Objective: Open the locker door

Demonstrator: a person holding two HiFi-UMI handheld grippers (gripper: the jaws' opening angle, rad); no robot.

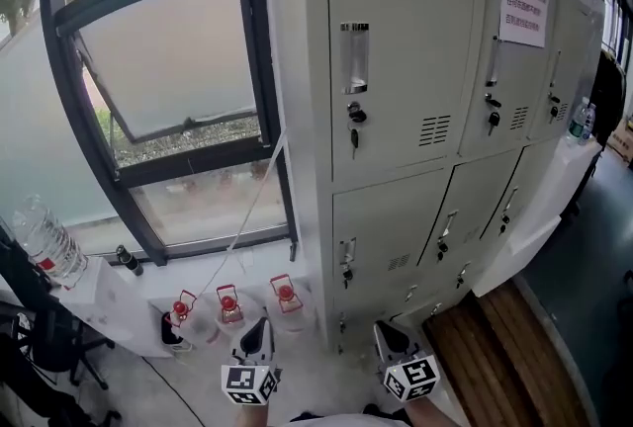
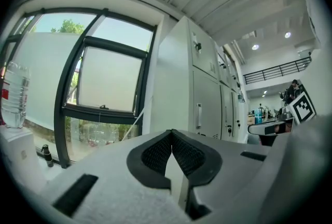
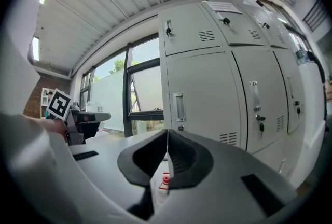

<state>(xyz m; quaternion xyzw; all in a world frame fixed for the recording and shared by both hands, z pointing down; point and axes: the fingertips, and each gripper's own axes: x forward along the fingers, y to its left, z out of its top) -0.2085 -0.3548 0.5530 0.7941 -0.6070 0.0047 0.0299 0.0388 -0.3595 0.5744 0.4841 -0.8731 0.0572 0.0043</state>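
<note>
Two tools held low: left hand-held gripper and right hand-held gripper, both closed, empty. Pale grey metal locker door stands shut, well ahead. Approach step; next, part jaws, catch silver vertical handle.

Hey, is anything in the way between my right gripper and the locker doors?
Nothing visible does. The right gripper faces the locker doors with only air between. The red-capped jugs stand left of them, by the left gripper.
</note>
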